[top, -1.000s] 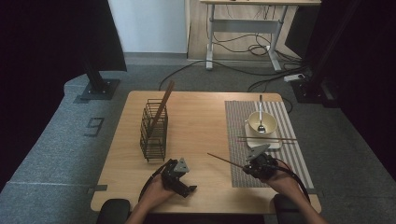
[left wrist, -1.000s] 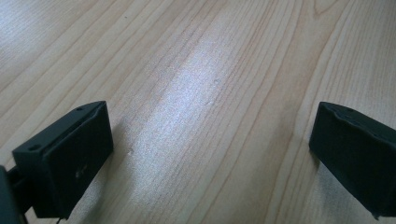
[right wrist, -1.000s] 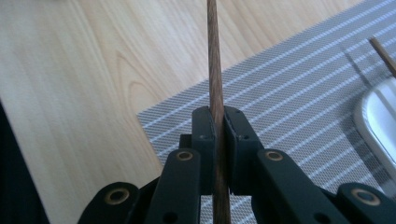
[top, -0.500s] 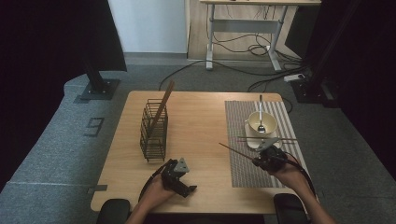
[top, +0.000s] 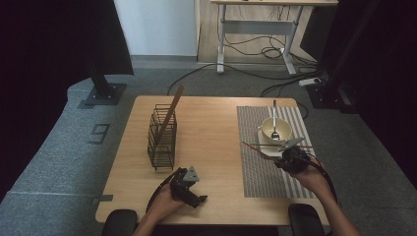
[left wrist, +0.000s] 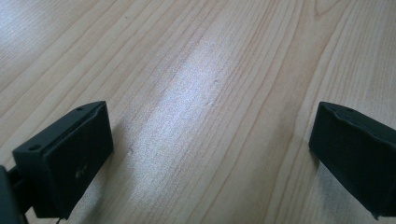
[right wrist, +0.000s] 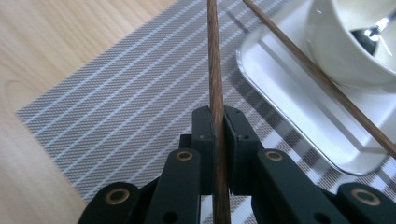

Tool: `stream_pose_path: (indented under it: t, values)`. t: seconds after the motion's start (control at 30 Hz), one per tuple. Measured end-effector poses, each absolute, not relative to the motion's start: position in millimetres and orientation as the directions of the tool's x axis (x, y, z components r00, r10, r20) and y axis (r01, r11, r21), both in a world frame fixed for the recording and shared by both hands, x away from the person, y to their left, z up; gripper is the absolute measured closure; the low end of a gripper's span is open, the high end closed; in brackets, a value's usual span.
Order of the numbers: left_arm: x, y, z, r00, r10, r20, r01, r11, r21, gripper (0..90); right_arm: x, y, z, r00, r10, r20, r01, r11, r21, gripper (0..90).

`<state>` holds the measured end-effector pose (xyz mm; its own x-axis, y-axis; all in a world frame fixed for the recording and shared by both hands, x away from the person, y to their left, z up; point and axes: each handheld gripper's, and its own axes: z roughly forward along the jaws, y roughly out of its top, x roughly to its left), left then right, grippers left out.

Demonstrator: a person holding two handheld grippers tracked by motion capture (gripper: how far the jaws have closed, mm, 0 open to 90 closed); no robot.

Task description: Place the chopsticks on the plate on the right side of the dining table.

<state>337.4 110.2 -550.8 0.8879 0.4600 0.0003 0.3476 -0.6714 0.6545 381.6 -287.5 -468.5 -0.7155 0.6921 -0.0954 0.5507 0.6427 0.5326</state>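
Right gripper [right wrist: 218, 123]: clamping a brown chopstick [right wrist: 215, 79] between its jaws, hovering over the striped placemat [right wrist: 130, 98] just beside the white tray [right wrist: 299, 116].
Held chopstick: sticking out beyond the jaws, slanting over the placemat toward the middle of the worktop [top: 216, 128] in the high view.
Second chopstick [right wrist: 322, 81]: lying across the tray, just beside the white bowl [right wrist: 345, 42] (a metal spoon [right wrist: 373, 32] is sitting inside the bowl).
Left gripper [top: 189, 189]: resting on the worktop near its front edge, jaws standing wide apart with nothing but bare wood between them.
Wire rack [top: 162, 135]: standing left of the placemat, with a long wooden stick [top: 172, 110] leaning out of it.
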Motion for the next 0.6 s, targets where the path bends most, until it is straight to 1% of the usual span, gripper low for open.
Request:
stream_pose_path:
  t: [0.3, 0.43, 0.6]
  values:
    - [337.2, 109.9, -550.8, 0.887, 0.461, -0.002, 0.35, -0.67, 0.654, 0.0, 394.6, -302.6, -473.6, -0.679, 0.726, -0.106, 0.586, 0.624, 0.517, 83.2]
    - [337.2, 109.9, -550.8, 0.887, 0.461, -0.002, 0.35, -0.67, 0.654, 0.0, 401.9, -307.4, -477.2, -0.673, 0.729, -0.125, 0.587, 0.629, 0.509, 83.2]
    - [337.1, 109.7, -550.9, 0.886, 0.463, -0.003, 0.351, -0.668, 0.656, 0.0, 412.7, -311.9, -483.4, -0.666, 0.736, -0.12, 0.596, 0.622, 0.508, 83.2]
